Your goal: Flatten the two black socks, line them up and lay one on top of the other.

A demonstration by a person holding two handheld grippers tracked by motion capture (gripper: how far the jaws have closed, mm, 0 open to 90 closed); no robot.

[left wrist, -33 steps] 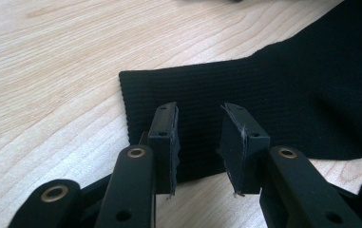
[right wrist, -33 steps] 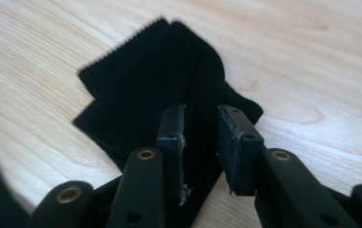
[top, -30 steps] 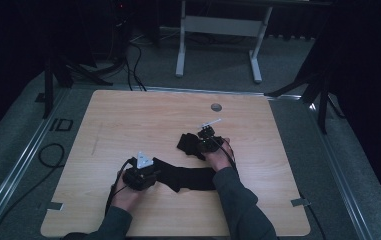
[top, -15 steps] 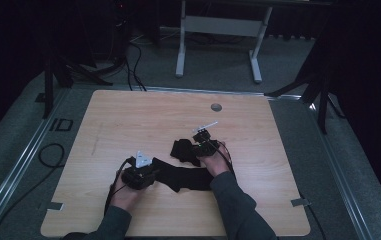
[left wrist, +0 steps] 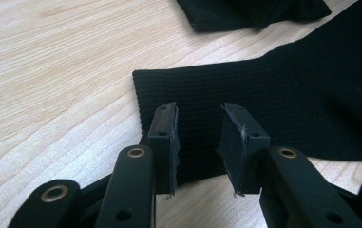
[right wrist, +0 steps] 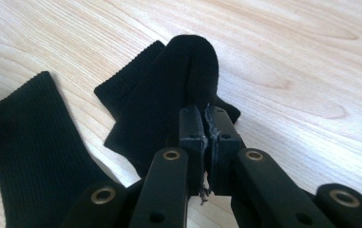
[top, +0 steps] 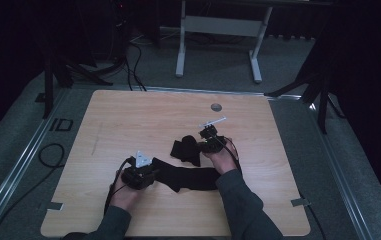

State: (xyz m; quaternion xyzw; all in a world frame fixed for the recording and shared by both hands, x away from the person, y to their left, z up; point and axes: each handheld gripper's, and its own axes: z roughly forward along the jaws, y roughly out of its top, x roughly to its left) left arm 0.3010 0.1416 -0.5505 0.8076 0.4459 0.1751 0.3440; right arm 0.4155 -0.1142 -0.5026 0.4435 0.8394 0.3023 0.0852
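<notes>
Item: black sock [top: 190, 175], ribbed knit, long, lying across the near middle of the tabletop [top: 128, 120]. Its cuff end rests flat by the left hand-held gripper [left wrist: 198, 142]; its far end is doubled over into a soft bunch at the right hand-held gripper [right wrist: 204, 137].

Grip, right: jaws clenched on the folded end, having just been closing, with cloth pinched between the pads.

Grip, left: jaws part-way apart, straddling the cuff edge; the pads do not press the knit, so nothing is held there (the cloth simply lies under them).

Step in hand, by my reading: folding or lifting the sock's end over.

Handling notes: keep the right pinch firm, since ribbed knit slips and stretches. Carry the end over slowly so the fold lands square. The left should pin or take the cuff first, otherwise the whole sock may drag along the wood.

Condition: matte, no holes seen.
</notes>
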